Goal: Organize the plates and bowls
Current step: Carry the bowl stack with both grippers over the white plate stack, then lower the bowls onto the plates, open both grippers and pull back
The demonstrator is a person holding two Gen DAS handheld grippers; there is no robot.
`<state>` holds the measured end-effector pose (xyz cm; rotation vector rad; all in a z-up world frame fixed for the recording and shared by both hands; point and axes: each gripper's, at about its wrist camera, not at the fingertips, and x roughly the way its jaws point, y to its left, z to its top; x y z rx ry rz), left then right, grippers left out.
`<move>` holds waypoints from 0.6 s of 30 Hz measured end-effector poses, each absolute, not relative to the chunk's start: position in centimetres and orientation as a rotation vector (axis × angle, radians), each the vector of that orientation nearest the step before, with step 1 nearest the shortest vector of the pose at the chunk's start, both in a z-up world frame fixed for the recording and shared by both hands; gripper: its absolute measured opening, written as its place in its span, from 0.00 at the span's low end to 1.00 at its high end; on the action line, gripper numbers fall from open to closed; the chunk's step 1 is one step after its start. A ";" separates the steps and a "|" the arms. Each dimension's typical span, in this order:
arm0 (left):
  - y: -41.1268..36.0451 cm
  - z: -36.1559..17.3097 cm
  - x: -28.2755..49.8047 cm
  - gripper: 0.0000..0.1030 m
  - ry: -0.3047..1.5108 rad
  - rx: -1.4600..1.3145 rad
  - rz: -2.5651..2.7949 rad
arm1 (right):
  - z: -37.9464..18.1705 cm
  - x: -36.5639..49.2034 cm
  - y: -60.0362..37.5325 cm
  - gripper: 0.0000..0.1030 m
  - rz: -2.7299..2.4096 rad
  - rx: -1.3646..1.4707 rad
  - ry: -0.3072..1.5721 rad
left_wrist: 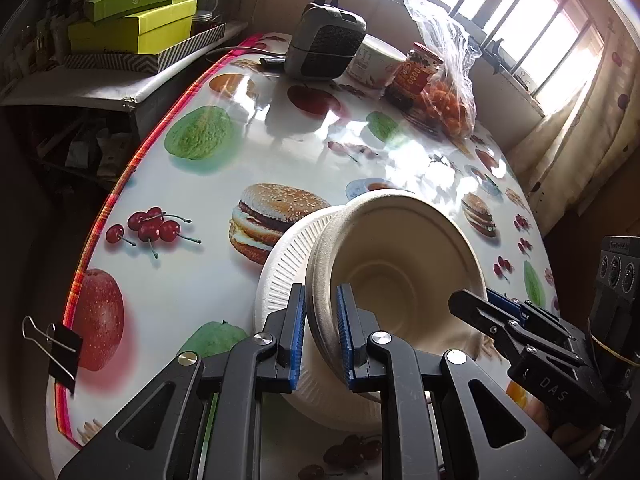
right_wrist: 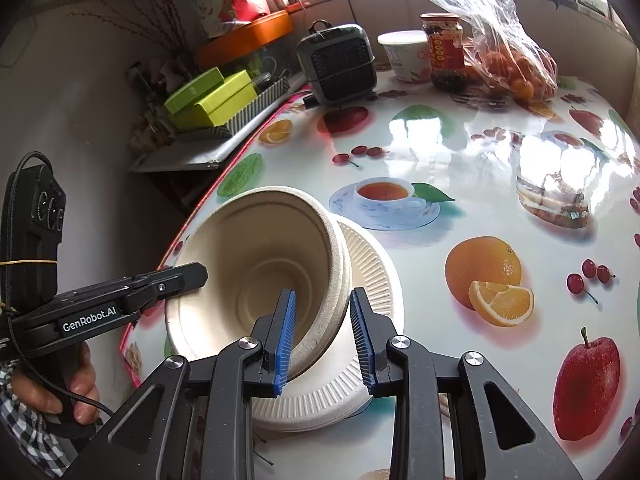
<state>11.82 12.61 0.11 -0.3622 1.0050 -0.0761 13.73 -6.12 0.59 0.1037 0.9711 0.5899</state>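
Note:
A stack of beige paper bowls [left_wrist: 400, 276] is tilted on its side over a stack of white ribbed paper plates [left_wrist: 280, 276] on the fruit-print table. My left gripper [left_wrist: 322, 336] is shut on the left rim of the bowl stack. In the right wrist view the bowls [right_wrist: 260, 256] lean on the plates [right_wrist: 372, 280]. My right gripper [right_wrist: 324, 344] straddles the bowls' right rim with its jaws apart, one blue finger inside the bowl and one outside. The right gripper also shows in the left wrist view [left_wrist: 472, 308], and the left gripper in the right wrist view [right_wrist: 192, 276].
At the far end of the table [left_wrist: 280, 152] stand a small grey heater [left_wrist: 326, 40], a white tub [left_wrist: 376, 62], a red-labelled jar [left_wrist: 414, 74] and a plastic bag of oranges [left_wrist: 448, 92]. Green boxes [left_wrist: 136, 20] sit on a side shelf. A binder clip [left_wrist: 60, 344] grips the table edge.

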 end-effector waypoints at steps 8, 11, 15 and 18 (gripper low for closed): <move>12.7 0.1 11.8 0.16 0.996 -0.365 -0.088 | 0.8 13.6 -6.0 0.28 0.577 0.100 0.959; 12.8 0.0 11.7 0.16 0.990 -0.365 -0.089 | 0.9 13.5 -6.0 0.30 0.577 0.097 0.955; 12.5 -0.1 11.5 0.17 0.987 -0.346 -0.078 | 0.9 13.2 -5.9 0.39 0.573 0.086 0.944; 12.4 -0.1 11.3 0.22 0.981 -0.352 -0.086 | 1.0 13.0 -5.9 0.43 0.569 0.084 0.940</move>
